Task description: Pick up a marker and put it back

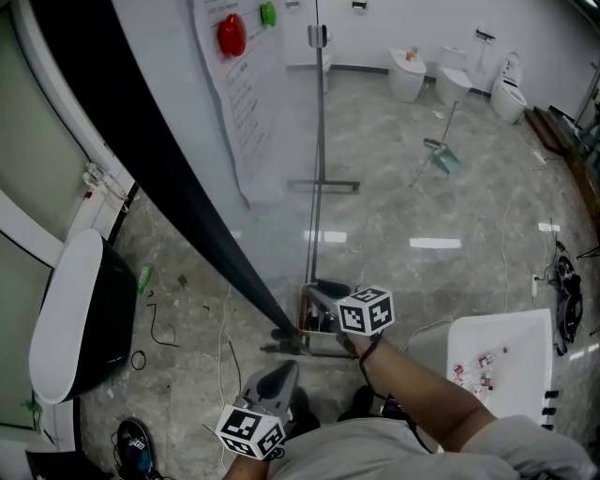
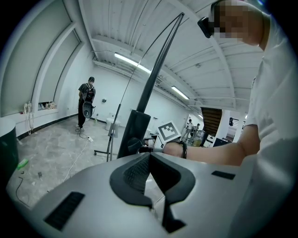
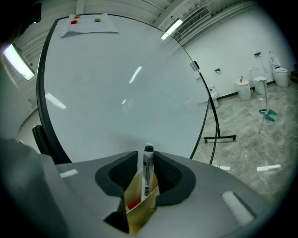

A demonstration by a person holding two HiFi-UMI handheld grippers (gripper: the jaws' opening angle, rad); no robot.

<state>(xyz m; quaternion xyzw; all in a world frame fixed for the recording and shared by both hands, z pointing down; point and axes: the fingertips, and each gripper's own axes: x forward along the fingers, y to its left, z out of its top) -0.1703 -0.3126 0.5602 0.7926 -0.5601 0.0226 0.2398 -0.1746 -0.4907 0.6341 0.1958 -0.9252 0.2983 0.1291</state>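
marker print: dark characters run down the white body of the marker (image 3: 147,179), too small for you to read.
sheet print: the sheet (image 1: 246,103) on the whiteboard (image 3: 121,88) carries lines of text, too blurred to read. a red magnet (image 1: 231,35) and a green magnet (image 1: 268,13) sit at its top.
cube: the cube (image 1: 366,311) on your right gripper (image 3: 147,158) shows only black-and-white squares, no words.
marker axis: the long axis is upright in your right gripper view, with the black cap on top and the lower end down in the box (image 3: 139,211).
marker place: it stands in the box, between your right gripper's jaws, just in front of the whiteboard.
right gripper: the jaws are apart. a sliver of light shows between one pad and the marker, and the other pad is just beside it, so you are not clamping it.
left gripper (image 2: 150,158): the jaws are together with nothing between them. it is low by your body and looks toward your right wrist.
box: tan card with an open top. a red thing (image 3: 133,204) lies low inside, and what it is cannot be told.
hidden: the marker's lower part is inside the box. in the head view your right gripper covers the marker.
table (image 1: 511,337): white, at your right. the small things on it are too small to name.
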